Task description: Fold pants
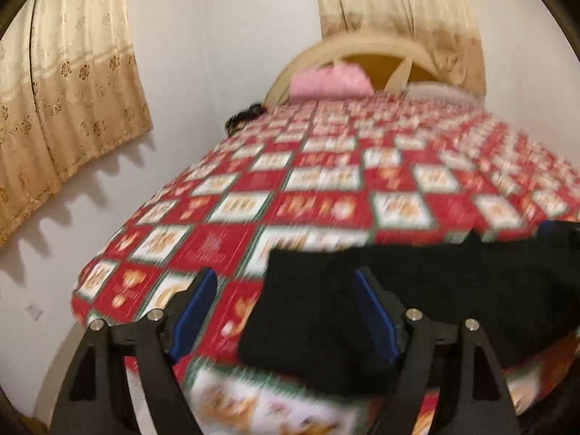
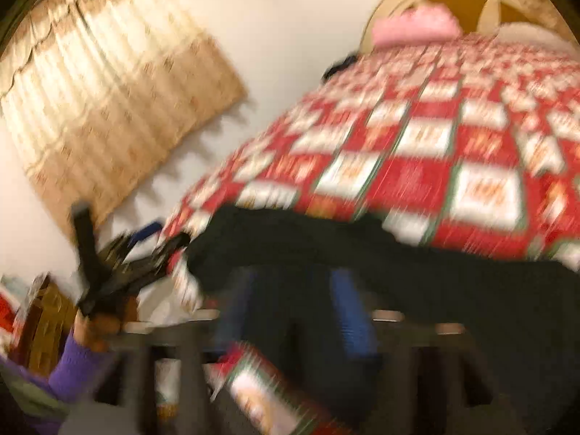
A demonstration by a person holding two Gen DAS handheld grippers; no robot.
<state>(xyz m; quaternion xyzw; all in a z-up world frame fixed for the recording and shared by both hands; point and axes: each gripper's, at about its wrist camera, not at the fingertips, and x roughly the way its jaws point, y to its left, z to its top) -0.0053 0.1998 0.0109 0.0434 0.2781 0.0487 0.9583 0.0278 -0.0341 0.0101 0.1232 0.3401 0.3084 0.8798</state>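
Note:
Black pants [image 1: 417,308] lie flat near the front edge of a bed with a red and white checked cover [image 1: 326,181]. My left gripper [image 1: 284,311] hangs open over the pants' left edge: its right blue pad is above the cloth, its left pad above the cover, and nothing is pressed between them. In the blurred right wrist view the pants [image 2: 453,290] spread across the lower frame. My right gripper [image 2: 290,315] stands open just above them, blue pads apart. The left gripper [image 2: 166,235] shows there at the left, held by a hand in a purple sleeve [image 2: 72,362].
A pink pillow [image 1: 330,83] rests against a cream headboard [image 1: 362,47] at the far end. Beige curtains [image 1: 65,101] hang on the white wall to the left. A small dark item [image 1: 243,116] sits at the bed's far left edge. The cover drapes over the near edge.

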